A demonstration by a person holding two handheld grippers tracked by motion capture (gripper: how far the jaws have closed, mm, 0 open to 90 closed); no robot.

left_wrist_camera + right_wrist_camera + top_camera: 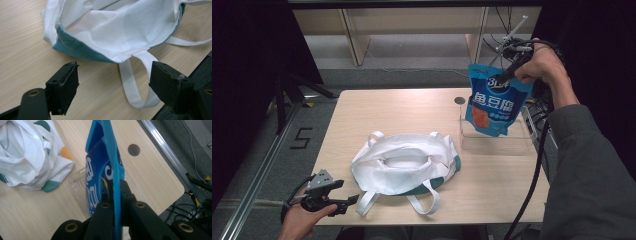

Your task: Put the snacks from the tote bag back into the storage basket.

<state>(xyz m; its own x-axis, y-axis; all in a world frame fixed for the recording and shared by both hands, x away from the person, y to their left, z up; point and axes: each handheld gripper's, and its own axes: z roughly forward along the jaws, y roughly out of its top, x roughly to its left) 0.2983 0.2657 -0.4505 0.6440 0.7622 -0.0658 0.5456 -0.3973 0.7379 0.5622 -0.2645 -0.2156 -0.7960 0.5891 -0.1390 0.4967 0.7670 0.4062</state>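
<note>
Right claw is pinching the top edge of a blue pouch, jaws pressed tight on the seal, so the pouch hangs free in the air above a clear plastic tray at the far right of the table. Pouch is glossy bright blue w/ big white characters across the front, a darker blue band near the top and an orange-red food pic low on its left side; bottom corner dips twd the tray, can't tell if it touches. From the right gripper view the pouch is seen edge-on, thin light-blue seal running straight btwn the two black jaws, right claw clamped on it. Mid-table lies a white cloth bag, mouth gaping open, teal lining showing at its near right side, white strap loops flopped twd the front edge. Left claw sits low at the front left corner of the table, jaws spread wide and holding nothing; in the left gripper view one strap of the bag curls on the wood btwn and beyond the jaws, left claw not touching it.
</note>
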